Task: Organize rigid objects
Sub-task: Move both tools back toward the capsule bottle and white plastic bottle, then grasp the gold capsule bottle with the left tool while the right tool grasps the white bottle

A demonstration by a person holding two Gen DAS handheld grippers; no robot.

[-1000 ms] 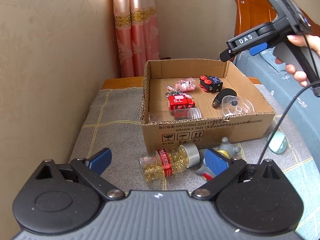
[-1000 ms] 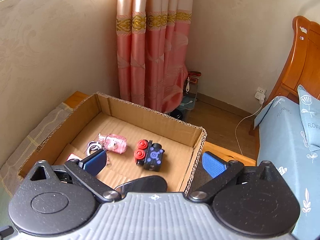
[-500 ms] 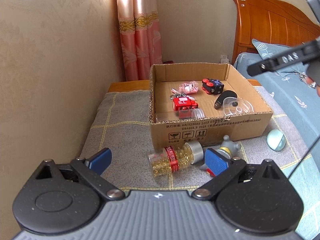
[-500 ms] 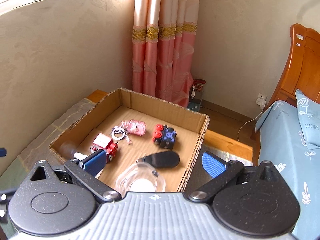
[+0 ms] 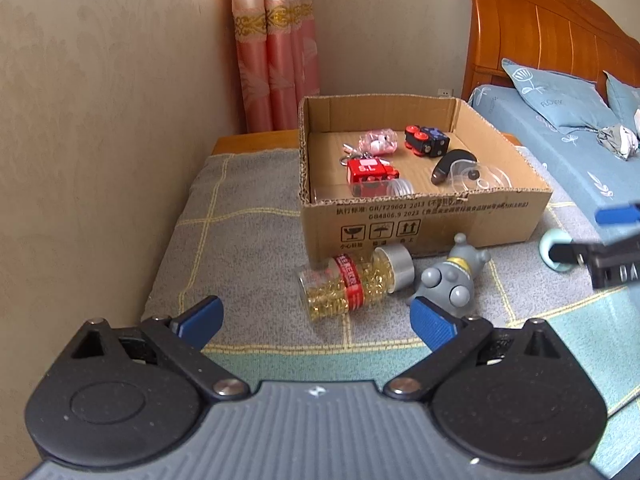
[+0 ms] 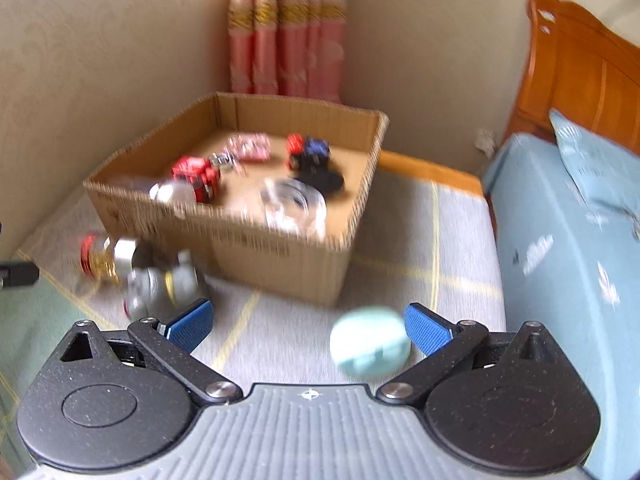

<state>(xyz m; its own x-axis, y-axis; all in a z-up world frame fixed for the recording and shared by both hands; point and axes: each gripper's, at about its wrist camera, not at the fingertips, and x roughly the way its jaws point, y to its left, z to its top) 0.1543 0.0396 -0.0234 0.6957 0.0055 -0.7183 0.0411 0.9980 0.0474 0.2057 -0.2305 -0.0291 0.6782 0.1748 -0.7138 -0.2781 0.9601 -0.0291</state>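
An open cardboard box [image 5: 420, 216] [image 6: 280, 248] on a grey checked cloth holds several small toys, among them a red block [image 5: 368, 174] and a black-and-blue car [image 5: 426, 140]. In front of it lie a capsule bottle [image 5: 354, 282] [image 6: 106, 254] on its side and a grey figurine [image 5: 454, 280] [image 6: 160, 284]. My left gripper [image 5: 316, 320] stands open just short of the bottle. My right gripper [image 6: 308, 326] is open, low over the cloth, with a pale green round object [image 6: 370, 342] [image 5: 554, 254] near its right finger; that view is blurred.
A wall runs along the left, with a pink curtain [image 5: 276, 48] in the corner. A bed with blue bedding [image 5: 560, 132] and a wooden headboard [image 5: 540, 28] borders the right side. The cloth's left part [image 5: 232, 216] is bare.
The right gripper has swung down from above the box to the cloth by the green object. The left gripper has drawn back and risen a little.
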